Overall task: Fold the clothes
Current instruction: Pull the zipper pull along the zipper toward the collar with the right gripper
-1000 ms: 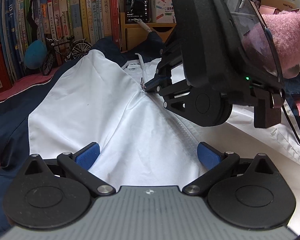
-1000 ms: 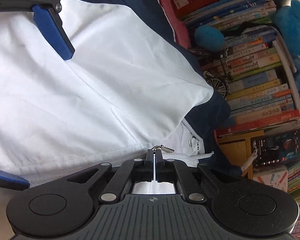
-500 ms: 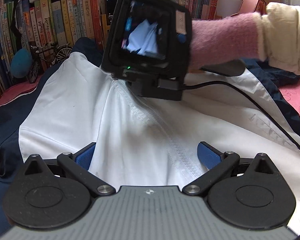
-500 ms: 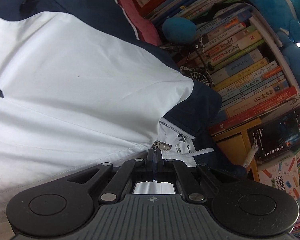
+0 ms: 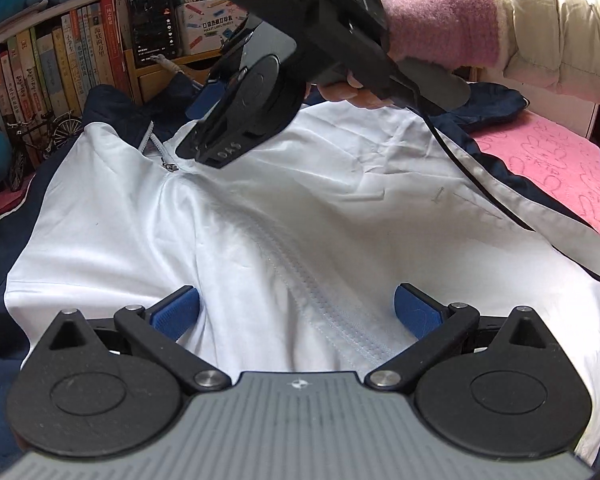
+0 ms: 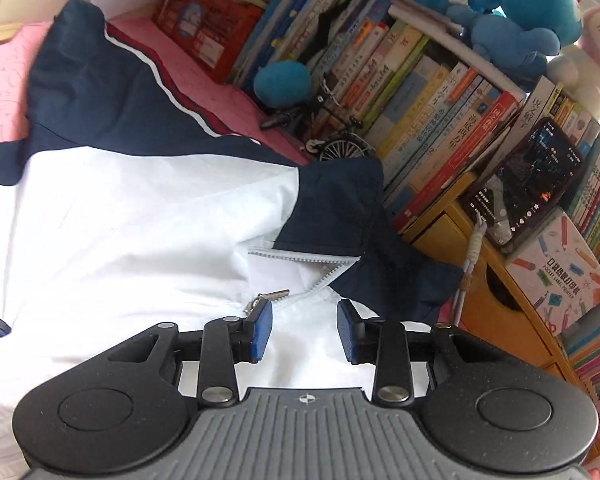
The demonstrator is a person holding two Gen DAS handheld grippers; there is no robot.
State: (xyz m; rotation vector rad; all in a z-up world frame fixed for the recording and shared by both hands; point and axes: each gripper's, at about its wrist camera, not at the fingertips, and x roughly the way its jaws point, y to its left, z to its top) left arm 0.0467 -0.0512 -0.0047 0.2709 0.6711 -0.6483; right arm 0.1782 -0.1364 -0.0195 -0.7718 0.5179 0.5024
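Two blue pads of the left gripper [image 5: 296, 312] stand wide apart over the white front of the jacket [image 5: 260, 208], gripping nothing; their tips sink behind a fabric ridge. Beyond, the right gripper [image 6: 305, 328] hovers near the collar, its jaws opening, with nothing between them, beside the zipper pull [image 6: 269, 298]. Its fingertips are mostly hidden in the left view. Farther back, the jacket's navy sleeves run out of frame across the pink bed cover [image 5: 548, 160], before a bookshelf [image 6: 440, 112].
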